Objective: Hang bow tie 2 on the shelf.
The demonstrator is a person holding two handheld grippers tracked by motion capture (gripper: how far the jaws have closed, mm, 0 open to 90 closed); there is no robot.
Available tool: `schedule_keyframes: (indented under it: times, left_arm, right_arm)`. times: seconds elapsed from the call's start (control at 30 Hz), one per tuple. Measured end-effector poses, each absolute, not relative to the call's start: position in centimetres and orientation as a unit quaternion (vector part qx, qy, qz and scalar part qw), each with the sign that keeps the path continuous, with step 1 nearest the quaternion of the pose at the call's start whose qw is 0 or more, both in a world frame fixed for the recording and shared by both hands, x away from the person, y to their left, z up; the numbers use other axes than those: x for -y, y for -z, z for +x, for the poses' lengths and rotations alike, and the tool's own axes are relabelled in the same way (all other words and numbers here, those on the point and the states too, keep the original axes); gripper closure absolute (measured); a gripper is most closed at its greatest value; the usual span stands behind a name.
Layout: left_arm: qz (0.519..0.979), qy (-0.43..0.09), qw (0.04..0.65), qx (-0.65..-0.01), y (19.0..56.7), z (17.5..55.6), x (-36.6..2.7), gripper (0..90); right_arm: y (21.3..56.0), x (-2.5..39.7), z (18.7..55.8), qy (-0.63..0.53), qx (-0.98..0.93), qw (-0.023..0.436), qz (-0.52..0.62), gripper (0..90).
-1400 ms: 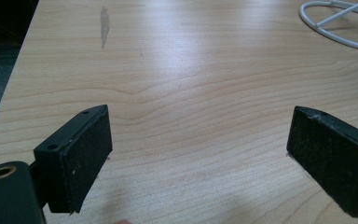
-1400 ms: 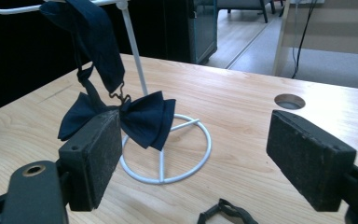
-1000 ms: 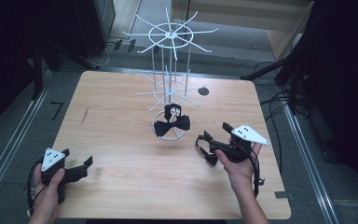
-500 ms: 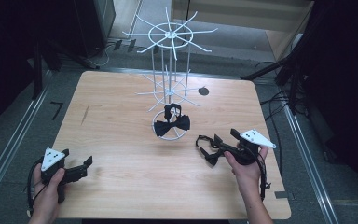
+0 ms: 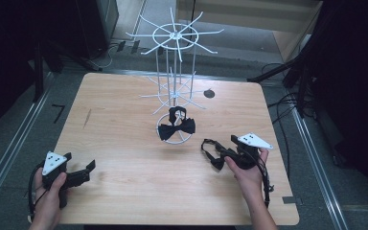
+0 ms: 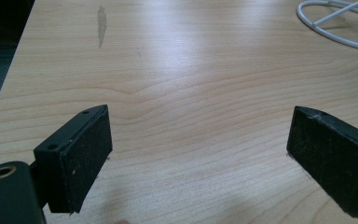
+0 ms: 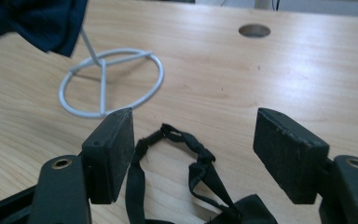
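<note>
At the lower left of the high view your left gripper (image 5: 87, 171) hovers at the table's near edge, jaws spread wide with nothing between them; in the left gripper view only bare wood lies between its 2 pads (image 6: 86, 158), and the white stand's ring is cut off at the upper right corner. In the centre of the high view the white wire stand (image 5: 175, 86) rises from its ring base, and 1 black bow tie (image 5: 177, 127) hangs low on it, its strap hard to separate from the wires. At the lower right, your right gripper (image 5: 220, 152) is released too, jaws apart over a second bow tie (image 7: 186, 186) lying on the table; its strap loops between the jaws in the right gripper view, while the bow itself is cut off by the bottom edge. The table (image 5: 124, 143) is pale wood with a dark smear toward its left side and a round hole (image 5: 209, 93) near the far edge. Around it the room is dark, with cables on a grey floor.
</note>
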State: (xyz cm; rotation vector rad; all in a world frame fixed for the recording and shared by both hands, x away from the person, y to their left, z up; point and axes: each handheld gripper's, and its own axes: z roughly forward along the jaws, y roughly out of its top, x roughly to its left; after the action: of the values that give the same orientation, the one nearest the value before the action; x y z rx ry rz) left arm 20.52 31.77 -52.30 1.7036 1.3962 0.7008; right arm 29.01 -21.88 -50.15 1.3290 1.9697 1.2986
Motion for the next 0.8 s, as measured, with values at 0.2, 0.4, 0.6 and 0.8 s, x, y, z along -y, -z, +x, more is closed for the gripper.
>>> schedule_keyframes:
  times: [0.2, 0.4, 0.6, 0.8]
  left_arm:
    - [0.676, -0.276, 0.403, -0.552, 52.3, 20.5, -31.8, 7.0]
    - [0.676, -0.276, 0.403, -0.551, 52.3, 20.5, -31.7, 7.0]
    - [0.676, -0.276, 0.403, -0.551, 52.3, 20.6, -31.7, 7.1]
    - [0.676, -0.276, 0.404, -0.551, 52.3, 20.6, -31.7, 7.1]
  right_arm:
    - [51.2, 21.9, 29.4, -0.437, -0.725, 0.2, 0.494, 35.4]
    - [51.9, 22.1, 29.8, -0.423, -0.719, 0.201, 0.513, 38.3]
    - [52.4, 21.9, 29.8, -0.407, -0.73, 0.203, 0.51, 43.3]
    - [52.7, 21.9, 30.0, -0.402, -0.734, 0.197, 0.511, 50.6]
